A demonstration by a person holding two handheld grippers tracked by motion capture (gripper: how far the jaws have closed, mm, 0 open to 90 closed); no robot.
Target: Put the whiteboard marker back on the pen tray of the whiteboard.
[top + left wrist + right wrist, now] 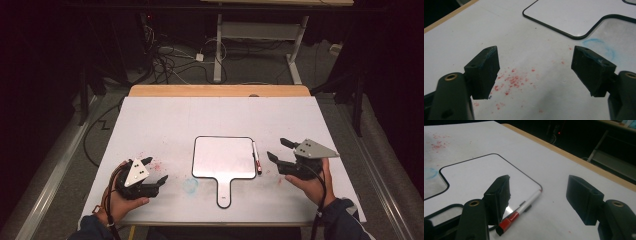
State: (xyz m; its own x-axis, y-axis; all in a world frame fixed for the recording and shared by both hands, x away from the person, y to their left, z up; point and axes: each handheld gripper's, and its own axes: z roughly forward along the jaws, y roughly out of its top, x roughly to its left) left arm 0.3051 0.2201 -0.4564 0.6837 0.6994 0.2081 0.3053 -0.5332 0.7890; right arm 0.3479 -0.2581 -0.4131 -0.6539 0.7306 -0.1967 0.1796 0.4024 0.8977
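Seemingly nothing is yet begun: the board [223, 157] is blank, the marker [256, 158] lies untouched beside it, and both the left gripper [155, 173] and right gripper [278, 150] are held apart-jawed and empty.

Marker [520, 210] partly behind jaw

Lab: floor cables [165, 57], desk frame [260, 35].

White, black, red and blue on a pale table

White paddle board [223, 156] edged in black; white marker [524, 207] capped red; table cover [165, 120] white, flecked with red specks [510, 81] and smudged with a blue ring [602, 47]; black jaws on both grippers, grey plates on top; tan wooden table edge [220, 90].
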